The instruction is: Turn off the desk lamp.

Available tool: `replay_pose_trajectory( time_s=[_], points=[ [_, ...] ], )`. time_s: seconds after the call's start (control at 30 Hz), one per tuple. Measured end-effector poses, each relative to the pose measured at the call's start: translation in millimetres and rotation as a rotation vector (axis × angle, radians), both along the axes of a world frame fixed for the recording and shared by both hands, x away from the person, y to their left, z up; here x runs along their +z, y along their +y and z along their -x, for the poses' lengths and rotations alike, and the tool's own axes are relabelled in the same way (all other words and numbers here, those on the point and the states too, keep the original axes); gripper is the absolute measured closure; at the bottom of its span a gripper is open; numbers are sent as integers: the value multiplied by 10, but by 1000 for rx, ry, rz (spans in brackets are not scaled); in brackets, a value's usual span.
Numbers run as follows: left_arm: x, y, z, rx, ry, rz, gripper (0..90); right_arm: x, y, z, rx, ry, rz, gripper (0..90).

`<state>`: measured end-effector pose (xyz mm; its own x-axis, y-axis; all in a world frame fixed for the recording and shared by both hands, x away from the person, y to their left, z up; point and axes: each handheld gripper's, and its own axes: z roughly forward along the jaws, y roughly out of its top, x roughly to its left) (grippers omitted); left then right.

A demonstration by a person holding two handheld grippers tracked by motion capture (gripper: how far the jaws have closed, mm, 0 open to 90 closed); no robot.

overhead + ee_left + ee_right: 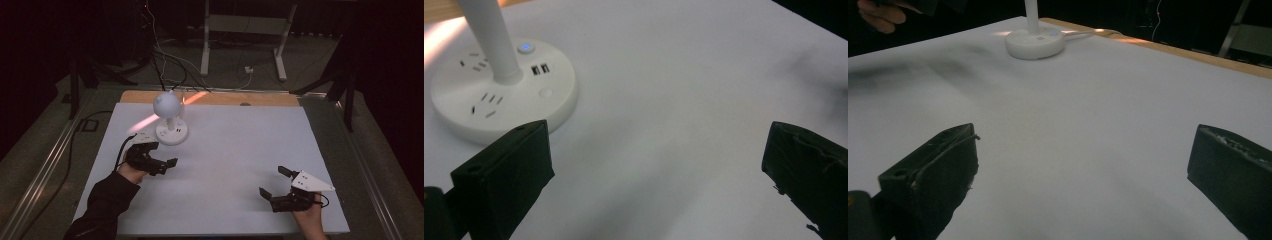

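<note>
Nearest to us, the right hand-held gripper rested low on the white tabletop with its jaws spread wide and nothing between them; we judged it idle and best kept well apart from the work. Farther in, the left hand-held gripper hovered just beside the desk lamp, jaws likewise spread and empty. In the left gripper view, the lamp's round base lay ahead and to the left, carrying sockets, two USB ports, a plain button and a blue-lit button beside the stem. We judged the step to be an approach to the base. For a clean approach, we advised lowering slowly and keeping the near jaw clear of the stem, because the lamp could tip.
</note>
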<state>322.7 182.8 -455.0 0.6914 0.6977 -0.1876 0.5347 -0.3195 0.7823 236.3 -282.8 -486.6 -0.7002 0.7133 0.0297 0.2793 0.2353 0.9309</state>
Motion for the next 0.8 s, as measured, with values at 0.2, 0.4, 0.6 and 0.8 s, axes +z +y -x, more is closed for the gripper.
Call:
replay_pose_trajectory(
  time_s=[0.2,0.4,0.6,0.8],
  points=[
    [-31,106,139,6,0,-4,6,1,4,3,1,0,3,0],
    [-75,189,286,-6,4,-6,6,-2,6,0,2,3,3,0],
    [-142,285,424,-9,4,4,6,-6,12,-2,4,5,8,0],
    [-247,376,566,-21,5,-6,6,-10,15,-5,6,8,12,0]
  ],
)
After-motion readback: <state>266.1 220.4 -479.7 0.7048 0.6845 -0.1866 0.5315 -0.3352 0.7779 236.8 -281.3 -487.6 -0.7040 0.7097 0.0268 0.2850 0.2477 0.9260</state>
